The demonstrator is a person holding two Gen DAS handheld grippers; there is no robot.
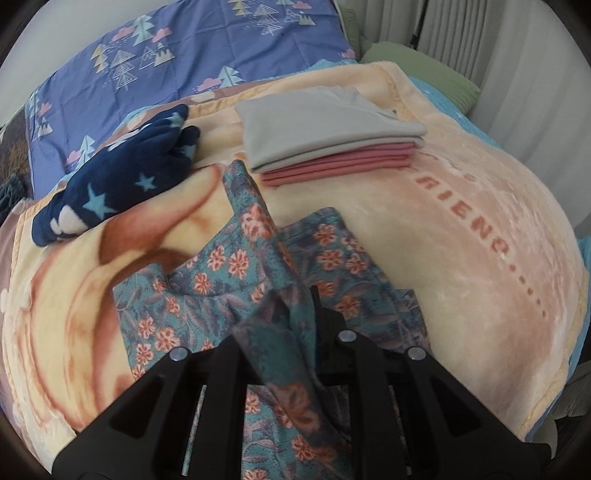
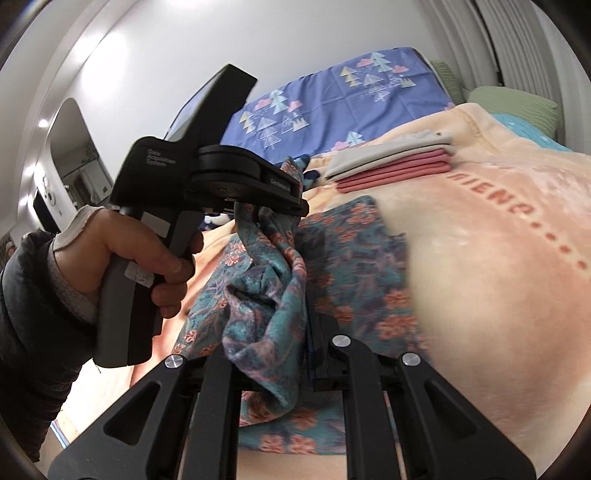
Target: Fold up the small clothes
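A teal cloth with pink flowers (image 1: 221,266) lies partly spread on the peach blanket (image 1: 443,240). One edge of it is lifted into a ridge. My left gripper (image 1: 301,299) is shut on that raised edge at the bottom middle of the left wrist view. In the right wrist view my right gripper (image 2: 306,299) is shut on a bunched fold of the same floral cloth (image 2: 266,295). The left gripper (image 2: 295,203), held by a person's hand (image 2: 140,251), pinches the cloth just beyond it. The rest of the cloth lies flat to the right.
A folded stack, grey cloth (image 1: 325,125) over pink cloth (image 1: 340,162), sits on the blanket behind. A navy star-patterned garment (image 1: 122,177) lies crumpled at the left. Beyond are a blue tree-print cover (image 1: 184,55), a green pillow (image 1: 424,70) and curtains (image 1: 461,29).
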